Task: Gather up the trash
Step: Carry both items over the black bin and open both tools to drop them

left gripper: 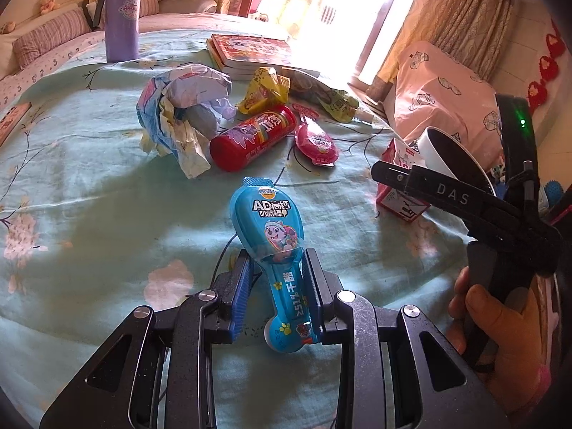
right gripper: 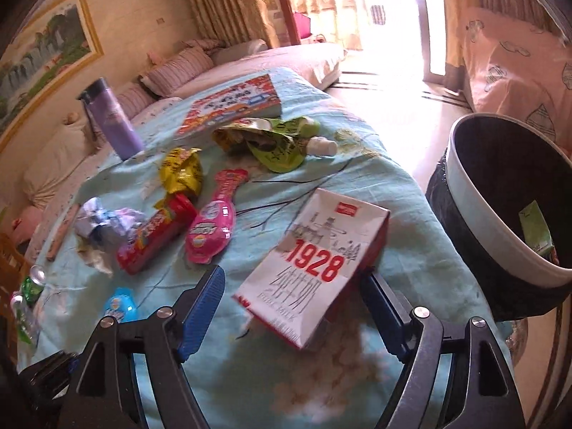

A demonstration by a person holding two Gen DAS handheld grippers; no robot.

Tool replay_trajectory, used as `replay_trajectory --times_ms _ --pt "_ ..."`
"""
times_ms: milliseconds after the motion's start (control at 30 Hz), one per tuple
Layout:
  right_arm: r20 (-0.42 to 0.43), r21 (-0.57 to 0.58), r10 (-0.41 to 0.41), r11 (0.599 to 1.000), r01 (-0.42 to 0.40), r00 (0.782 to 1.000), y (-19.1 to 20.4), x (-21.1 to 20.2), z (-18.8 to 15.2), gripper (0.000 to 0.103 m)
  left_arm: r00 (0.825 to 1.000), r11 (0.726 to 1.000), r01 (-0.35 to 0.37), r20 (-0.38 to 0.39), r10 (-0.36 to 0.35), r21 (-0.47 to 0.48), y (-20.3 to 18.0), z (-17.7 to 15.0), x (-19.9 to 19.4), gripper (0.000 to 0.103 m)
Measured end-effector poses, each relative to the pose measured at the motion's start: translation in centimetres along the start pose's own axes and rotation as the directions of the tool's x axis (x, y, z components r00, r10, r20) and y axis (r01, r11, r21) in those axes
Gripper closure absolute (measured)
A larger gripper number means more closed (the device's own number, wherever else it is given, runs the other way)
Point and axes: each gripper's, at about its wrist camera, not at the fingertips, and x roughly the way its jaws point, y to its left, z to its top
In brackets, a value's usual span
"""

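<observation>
A tabletop (right gripper: 400,193) draped in a pale green floral cloth carries the scattered trash, in a sunlit room with striped sofa cushions, curtains and a framed landscape on the wall. Just off its right edge stands the black-lined trash bin (right gripper: 464,193), tipped toward the cloth, probably so rubbish can be dropped straight in; a green packet already lies inside. Books (left gripper: 250,50) and a purple flask (left gripper: 121,18) sit at the far side, likely not rubbish. The milk carton (right gripper: 311,268) marked 1928 lies near the bin, between the spread fingers of the right gripper (right gripper: 296,307), which is released and seems lined up to take it. Farther in lie crumpled paper (left gripper: 178,114), a red tube (left gripper: 254,136), a pink wrapper (left gripper: 316,141) and yellow and green pouches. The left gripper (left gripper: 277,289) is clenched on the blue cheese-stick wrapper (left gripper: 268,221), pinching its narrow stem with the wide head sticking forward, low over the cloth, ready to be carried to the bin.
</observation>
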Motion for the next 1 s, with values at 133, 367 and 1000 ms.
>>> replay_trajectory --times_ms 133,367,1000 --pt "0.014 -0.015 0.026 1.0 -0.026 1.0 -1.4 -1.2 -0.2 0.047 1.0 1.0 0.014 0.003 -0.014 0.011 -0.4 0.3 0.1 0.076" --pt "0.068 0.002 0.138 0.99 -0.139 0.988 -4.6 -5.6 -1.1 0.052 0.998 0.996 0.059 0.012 -0.06 0.064 -3.2 0.9 -0.1 0.076" --pt "0.181 0.117 0.138 0.98 -0.161 0.974 -14.3 -12.1 -0.4 0.052 0.984 0.952 0.168 0.01 -0.176 0.257 -16.0 3.6 0.7 0.076"
